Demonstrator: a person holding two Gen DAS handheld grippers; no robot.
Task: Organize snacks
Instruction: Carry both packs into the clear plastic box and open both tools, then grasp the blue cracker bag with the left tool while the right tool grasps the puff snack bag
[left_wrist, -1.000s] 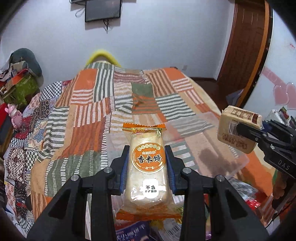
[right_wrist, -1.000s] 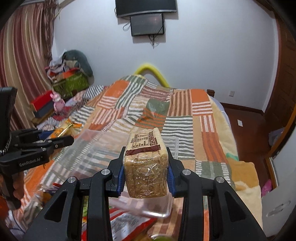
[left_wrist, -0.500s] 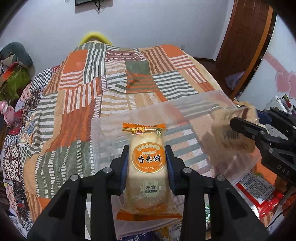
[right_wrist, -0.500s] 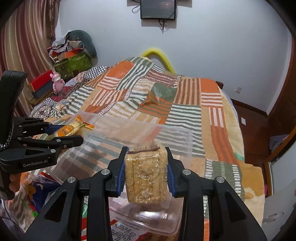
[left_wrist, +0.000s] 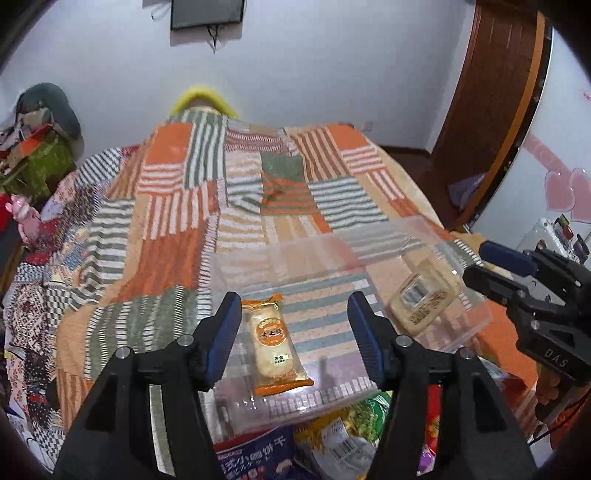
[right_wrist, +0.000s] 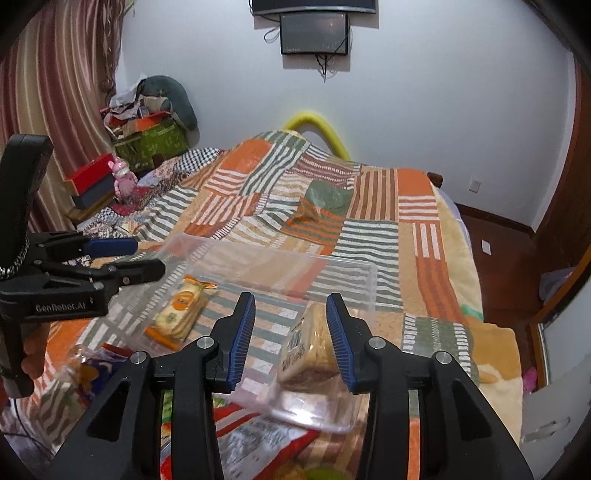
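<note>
Between the spread left tool (left_wrist: 291, 332) fingers, the rice cracker packet (left_wrist: 276, 343) is seen — long axis toward 12 o'clock — released inside the clear bin (left_wrist: 476, 317).

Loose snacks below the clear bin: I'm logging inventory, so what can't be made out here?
- Left wrist view: blue packet and green packet are cut by the frame edge and hidden by the left gripper.
- Right wrist view: red packet is covered by the clear bin and the right gripper.

On the orange, green and white striped patchwork blanket (left_wrist: 192, 206), a clear bin (left_wrist: 369, 243) shows an orange-wrapped rice cracker (left_wrist: 275, 341).
</note>
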